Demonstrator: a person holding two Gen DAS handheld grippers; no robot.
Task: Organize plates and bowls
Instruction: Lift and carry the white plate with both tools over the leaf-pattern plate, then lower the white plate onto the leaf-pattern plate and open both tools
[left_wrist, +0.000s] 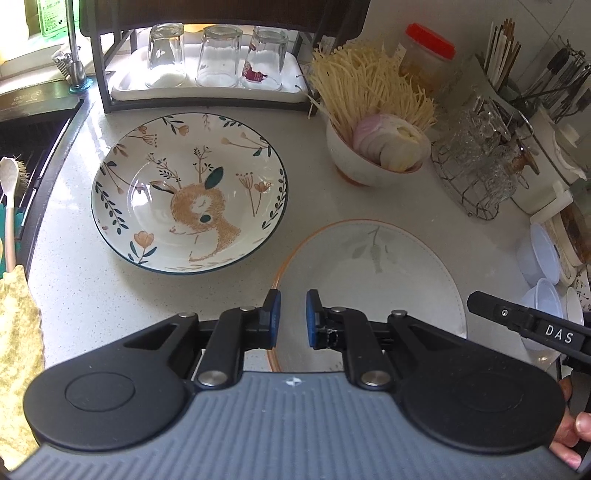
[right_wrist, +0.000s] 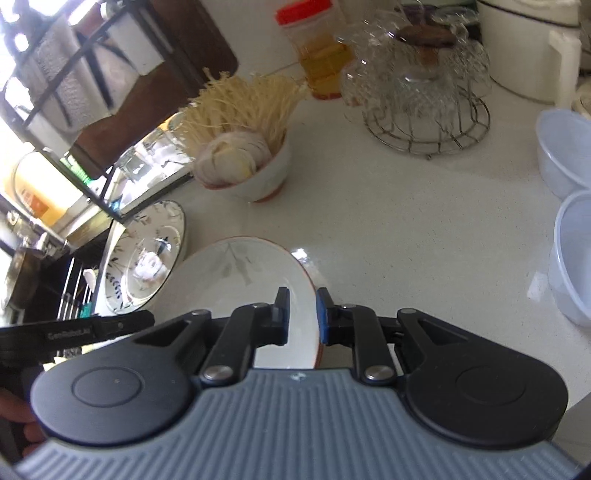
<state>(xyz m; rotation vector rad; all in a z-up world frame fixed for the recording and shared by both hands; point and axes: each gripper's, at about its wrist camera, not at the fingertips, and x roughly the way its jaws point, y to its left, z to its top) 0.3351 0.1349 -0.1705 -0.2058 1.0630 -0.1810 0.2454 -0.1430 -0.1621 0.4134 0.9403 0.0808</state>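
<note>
A deer-patterned plate (left_wrist: 189, 194) with a dark rim lies flat on the white counter; it also shows in the right wrist view (right_wrist: 144, 254). A white plate with an orange rim (left_wrist: 369, 291) lies to its right. My left gripper (left_wrist: 293, 319) is open, its jaws straddling the white plate's left rim without closing on it. My right gripper (right_wrist: 302, 315) is open, its jaws on either side of the white plate's (right_wrist: 236, 277) right rim; the right gripper also shows in the left wrist view (left_wrist: 524, 325). A white bowl (left_wrist: 373, 158) holds noodles and onion slices.
A dark rack (left_wrist: 207, 74) with three upturned glasses stands at the back. A wire basket of glassware (left_wrist: 480, 162) and clear plastic containers (right_wrist: 569, 206) are on the right. The sink (left_wrist: 26, 147) with a brush lies left. A red-lidded jar (right_wrist: 314, 48) stands behind the bowl.
</note>
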